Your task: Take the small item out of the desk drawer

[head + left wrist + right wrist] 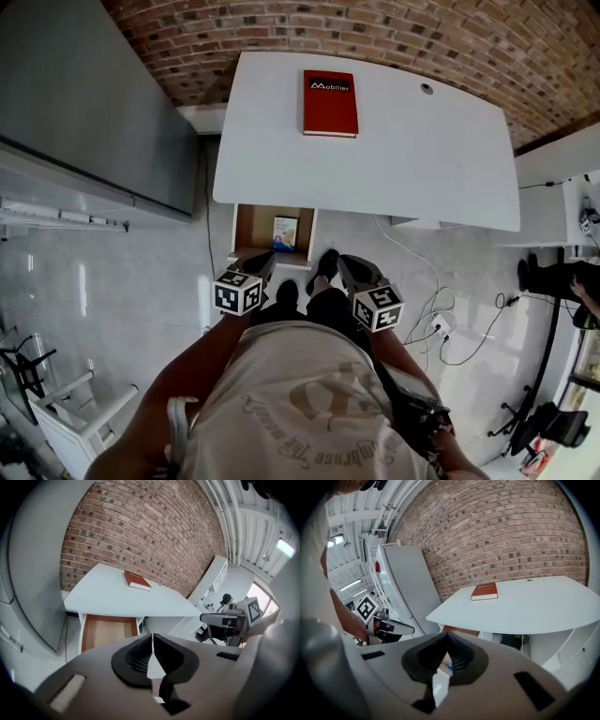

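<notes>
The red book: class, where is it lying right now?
In the head view the red book lies flat on the white desk, near its far edge, slightly left of centre, beyond the open drawer.

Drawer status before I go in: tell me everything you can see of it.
The drawer is pulled out from under the front edge of the desk, at its left end in the head view. Its walls look white and its inside brown, like wood. A small packet with some blue on it sits inside near the right wall; the rest of the bottom shows bare. Nothing touches the drawer: the left gripper and right gripper are short of it, jaws shut.
</notes>
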The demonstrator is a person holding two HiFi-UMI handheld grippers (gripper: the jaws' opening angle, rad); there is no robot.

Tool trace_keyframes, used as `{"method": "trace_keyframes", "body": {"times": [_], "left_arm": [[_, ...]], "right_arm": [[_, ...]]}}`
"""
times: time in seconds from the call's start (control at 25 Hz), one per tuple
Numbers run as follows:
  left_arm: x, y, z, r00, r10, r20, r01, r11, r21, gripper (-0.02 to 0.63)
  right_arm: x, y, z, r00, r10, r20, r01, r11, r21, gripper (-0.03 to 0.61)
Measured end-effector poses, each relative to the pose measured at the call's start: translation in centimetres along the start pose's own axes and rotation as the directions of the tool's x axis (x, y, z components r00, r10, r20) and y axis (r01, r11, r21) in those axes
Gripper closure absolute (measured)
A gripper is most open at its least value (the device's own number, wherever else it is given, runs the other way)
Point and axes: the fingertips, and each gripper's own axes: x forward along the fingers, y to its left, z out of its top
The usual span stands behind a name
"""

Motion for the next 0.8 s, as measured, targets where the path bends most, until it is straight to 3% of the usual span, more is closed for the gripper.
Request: {"method": "trace_keyframes", "body": {"times": [0.8], "left_arm": [[6.2, 2.8, -3.3, 0.994, 0.063, -0.085, -0.074, 0.988, -0.133, 0.6]], "right_arm": [[3.6, -3.4, -4.2, 0.994, 0.046, -0.095, -0.042, 0.998, 0.041, 0.574]]}}
